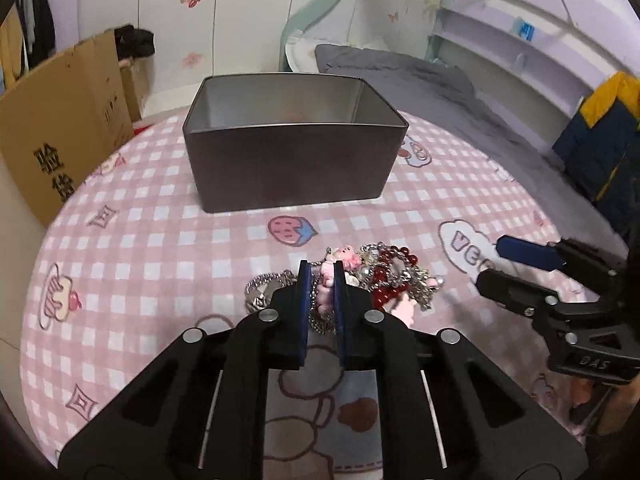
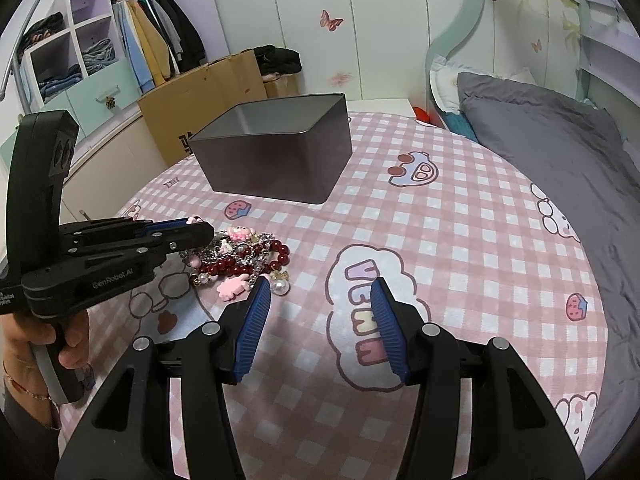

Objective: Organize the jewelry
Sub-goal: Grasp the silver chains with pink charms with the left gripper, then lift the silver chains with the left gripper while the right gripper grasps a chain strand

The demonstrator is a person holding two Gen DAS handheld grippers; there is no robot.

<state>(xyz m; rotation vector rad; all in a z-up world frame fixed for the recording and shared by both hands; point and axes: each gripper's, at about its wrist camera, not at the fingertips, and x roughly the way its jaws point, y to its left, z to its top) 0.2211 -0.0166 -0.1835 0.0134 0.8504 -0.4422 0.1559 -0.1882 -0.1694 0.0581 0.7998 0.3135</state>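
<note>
A heap of jewelry (image 1: 392,276) lies on the pink checked cloth: red bead strings, silver chains, pearls and pink charms; it also shows in the right wrist view (image 2: 240,258). My left gripper (image 1: 322,268) is shut on a pink charm piece (image 1: 326,284) at the heap's left side, low over the cloth; in the right wrist view (image 2: 192,226) a pink bit shows at its tip. My right gripper (image 2: 320,296) is open and empty, right of the heap; it also shows in the left wrist view (image 1: 490,266). An open grey metal tin (image 1: 292,152) stands beyond the heap, also in the right wrist view (image 2: 276,152).
The round table's cloth (image 2: 460,240) reaches a bed with grey bedding (image 2: 560,152) on the right. A cardboard box (image 1: 60,136) stands off the table's left. A wardrobe with shelves and hanging clothes (image 2: 120,48) is at the back left.
</note>
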